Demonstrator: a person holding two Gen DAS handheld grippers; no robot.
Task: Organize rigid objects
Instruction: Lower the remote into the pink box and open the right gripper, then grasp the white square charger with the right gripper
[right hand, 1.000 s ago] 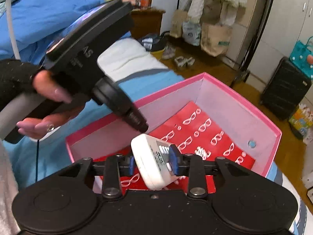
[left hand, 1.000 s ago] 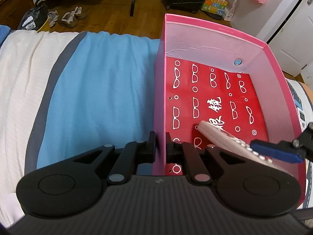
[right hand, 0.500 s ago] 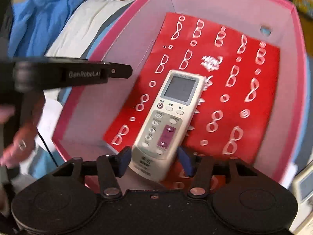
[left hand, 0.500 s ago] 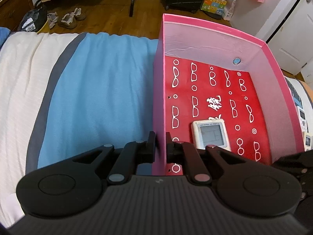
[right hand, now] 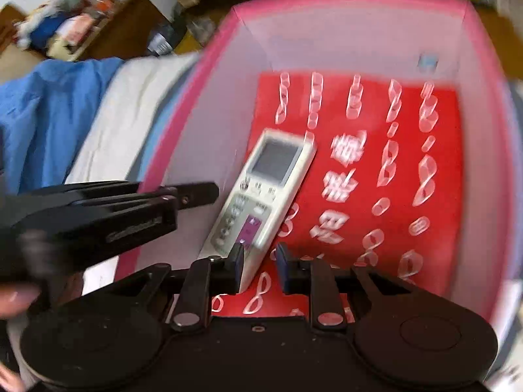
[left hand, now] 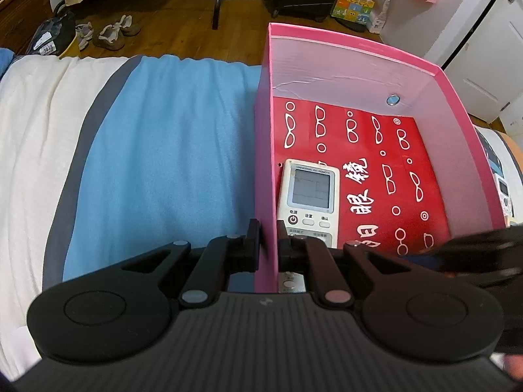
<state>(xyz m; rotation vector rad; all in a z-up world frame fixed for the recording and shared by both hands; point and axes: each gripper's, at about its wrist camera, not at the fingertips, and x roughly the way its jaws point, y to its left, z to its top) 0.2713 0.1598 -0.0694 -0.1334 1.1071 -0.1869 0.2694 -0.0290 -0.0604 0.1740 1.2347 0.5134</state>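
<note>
The pink box [left hand: 266,150] wall is being pinched by the left tongs [left hand: 264,245]. The remote [right hand: 261,196] is being left flat inside, against that wall, its near end between the spread right tongs [right hand: 260,266]

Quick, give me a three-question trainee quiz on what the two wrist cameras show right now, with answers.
1. True or false: the white remote lies inside the pink box.
2. What does the left gripper clamp? A) the remote B) the box's side wall C) the blue blanket
3. Fill in: the right gripper is ____, with the remote's near end between its fingers but not pinched.

Key: 1 true; 2 B; 3 open.
</note>
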